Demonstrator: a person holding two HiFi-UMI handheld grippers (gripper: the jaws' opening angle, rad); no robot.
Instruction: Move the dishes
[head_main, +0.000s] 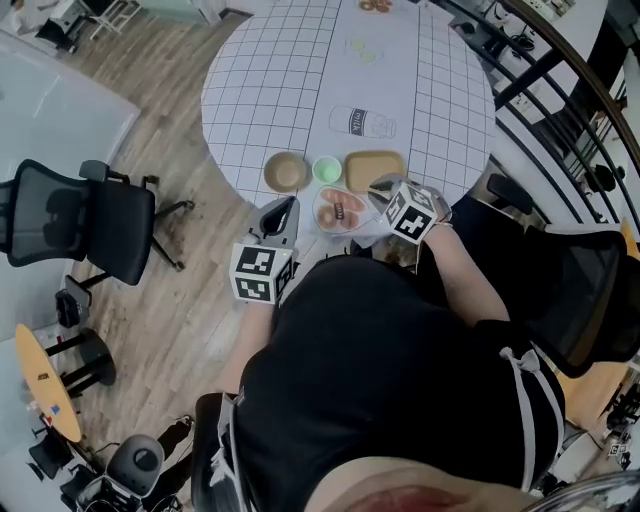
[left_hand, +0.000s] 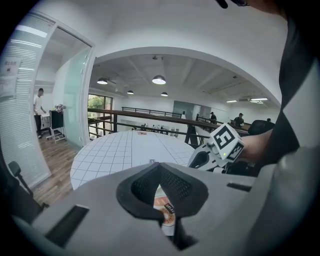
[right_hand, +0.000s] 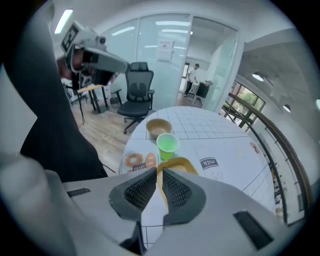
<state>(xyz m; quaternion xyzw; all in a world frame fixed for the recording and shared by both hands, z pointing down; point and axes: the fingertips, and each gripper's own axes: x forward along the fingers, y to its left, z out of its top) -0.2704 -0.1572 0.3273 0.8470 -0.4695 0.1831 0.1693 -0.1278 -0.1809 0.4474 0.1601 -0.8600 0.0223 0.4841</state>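
- Dishes sit in a cluster at the near edge of the round gridded table (head_main: 300, 60): tan bowl (head_main: 286, 171) on the left, green cup (head_main: 327, 169) just beside it, tan rectangular plate (head_main: 374, 168) on the right.
- We see a clear plate of donuts (head_main: 338, 210) nearer than those three, right at the table's near rim, close to the cup and the tan plate.
- Left gripper (head_main: 281, 212) hangs just off the near left edge of the table, beside the donut plate. In its own view the pad tips meet with nothing clamped, and we see a bit of the donut plate through the gap lower down.
- Right gripper (head_main: 383, 188) hovers over the near right of the cluster, between the tan plate and the donut plate. Its pads are almost together with only a thin slit between them. We see the tan plate's rim and bare table through the slit, and nothing is gripped.
- We can make out a milk carton outline (head_main: 362, 122) printed on the table, farther than the dishes.
- Black office chair (head_main: 85, 220) stands on the wood floor, well to the left of the table.
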